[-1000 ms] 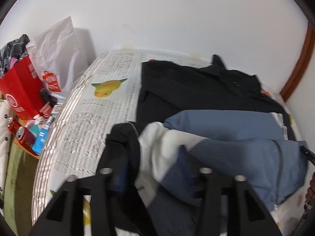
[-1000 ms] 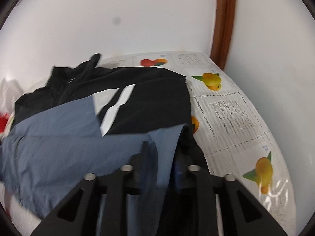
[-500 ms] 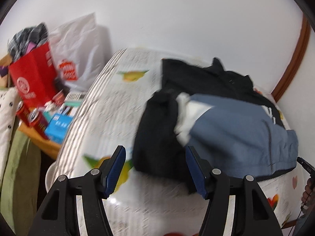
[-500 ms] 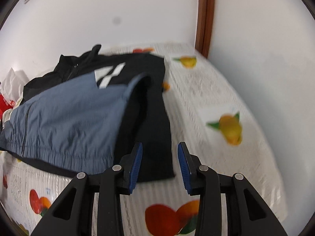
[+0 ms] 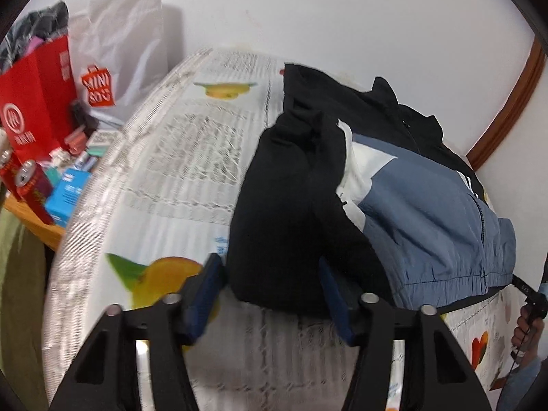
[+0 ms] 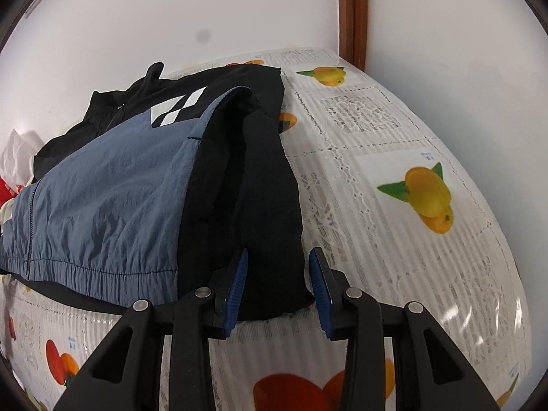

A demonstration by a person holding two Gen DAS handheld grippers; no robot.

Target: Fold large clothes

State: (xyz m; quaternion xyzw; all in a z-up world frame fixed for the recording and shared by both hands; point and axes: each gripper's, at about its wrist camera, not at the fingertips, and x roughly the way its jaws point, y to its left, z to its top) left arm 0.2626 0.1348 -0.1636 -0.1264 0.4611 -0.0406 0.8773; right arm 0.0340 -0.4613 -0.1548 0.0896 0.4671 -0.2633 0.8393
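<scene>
A black and blue jacket lies on the fruit-print tablecloth, both black sleeves folded down along its sides. In the left wrist view the left sleeve ends between the blue pads of my left gripper. Its jaws are closing around the cuff, and I see no firm press. In the right wrist view the right sleeve ends between the jaws of my right gripper, which is open, with a thin gap at the right pad.
Left of the table stand a red paper bag, a white shopping bag, drink cans and a blue box. A brown door frame rises behind. A person's hand shows at the right edge.
A second ago both grippers held the sleeves up over the jacket. The sleeves now lie flat on it, and both grippers have let go, drawn back and sunk to the cuff ends.
</scene>
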